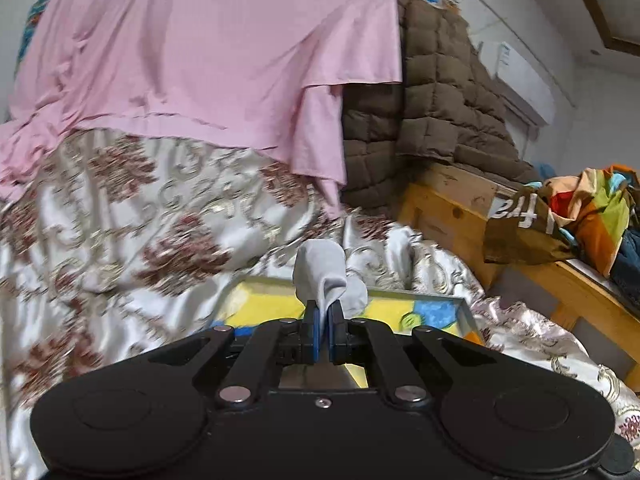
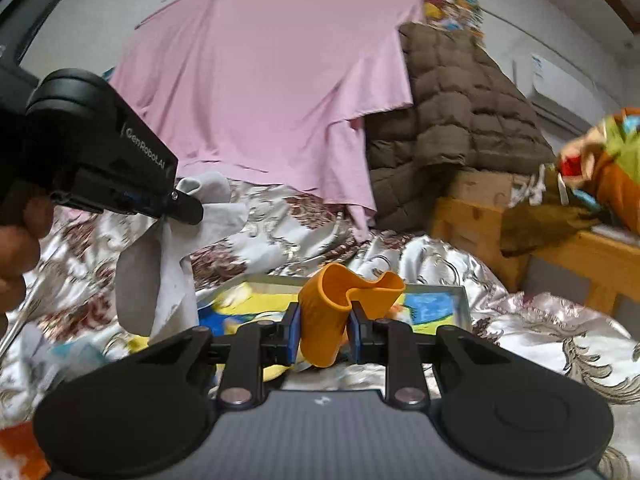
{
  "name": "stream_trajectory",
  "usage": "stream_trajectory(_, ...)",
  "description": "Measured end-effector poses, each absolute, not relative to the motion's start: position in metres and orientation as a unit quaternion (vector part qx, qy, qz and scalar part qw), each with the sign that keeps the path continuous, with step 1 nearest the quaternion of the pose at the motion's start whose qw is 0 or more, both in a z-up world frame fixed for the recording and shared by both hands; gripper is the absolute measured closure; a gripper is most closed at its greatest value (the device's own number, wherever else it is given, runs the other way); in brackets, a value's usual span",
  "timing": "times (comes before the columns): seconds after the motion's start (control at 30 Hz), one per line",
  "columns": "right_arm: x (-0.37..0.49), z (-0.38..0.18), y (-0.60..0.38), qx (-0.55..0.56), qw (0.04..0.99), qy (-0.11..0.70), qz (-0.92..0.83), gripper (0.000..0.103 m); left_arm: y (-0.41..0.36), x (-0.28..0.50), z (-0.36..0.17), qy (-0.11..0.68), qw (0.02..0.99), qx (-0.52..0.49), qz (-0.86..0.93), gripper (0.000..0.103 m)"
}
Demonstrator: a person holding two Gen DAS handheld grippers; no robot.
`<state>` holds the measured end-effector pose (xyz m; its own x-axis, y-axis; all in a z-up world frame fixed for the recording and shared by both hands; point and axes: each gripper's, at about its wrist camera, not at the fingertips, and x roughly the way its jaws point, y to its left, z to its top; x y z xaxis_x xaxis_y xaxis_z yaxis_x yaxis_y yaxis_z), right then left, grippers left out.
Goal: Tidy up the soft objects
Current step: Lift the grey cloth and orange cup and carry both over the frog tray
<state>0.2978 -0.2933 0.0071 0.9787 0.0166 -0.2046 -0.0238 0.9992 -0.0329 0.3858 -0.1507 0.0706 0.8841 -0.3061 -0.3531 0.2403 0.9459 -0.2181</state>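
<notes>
My left gripper point(image 1: 323, 322) is shut on a pale grey cloth point(image 1: 326, 276), whose folded end sticks up past the blue pads. From the right wrist view that same left gripper point(image 2: 188, 208) appears at the left, held by a hand, with the grey cloth point(image 2: 160, 272) hanging below it. My right gripper point(image 2: 323, 330) is shut on a ribbed orange sock point(image 2: 336, 304), its cuff flaring open above the pads. Both are held above a shallow tray point(image 1: 460, 304) with a yellow and blue picture, lying on the floral bedspread point(image 1: 140, 220).
A pink sheet point(image 2: 272, 80) hangs on a line behind the bed, beside a brown quilted coat point(image 2: 460, 120). A wooden frame point(image 1: 448, 200) at the right carries a pile of colourful clothes point(image 1: 592, 208). An orange item point(image 2: 20, 452) lies at the lower left.
</notes>
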Motion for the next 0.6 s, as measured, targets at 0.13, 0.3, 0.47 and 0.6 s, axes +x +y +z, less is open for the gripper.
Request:
stream_trajectory(0.13,0.317,0.004,-0.317,0.037,0.993,0.108,0.027,0.076,-0.176,0.409,0.066,0.191,0.964,-0.088,-0.164,0.099)
stream_trajectory(0.3,0.333,0.001,-0.335,0.065,0.991,0.111,0.033,0.076,-0.203,0.438,0.047,0.208,0.960,-0.078,-0.168,0.099)
stream_trajectory(0.47,0.344,-0.006,-0.355,0.102,0.986,0.131,0.023,0.076,-0.215,0.464,0.019,0.254,0.952,-0.068,-0.155,0.098)
stream_trajectory(0.6,0.352,-0.013,-0.368,0.126,0.980,0.151,0.014,0.076,-0.216,0.473,0.001,0.288,0.945,-0.065,-0.138,0.098)
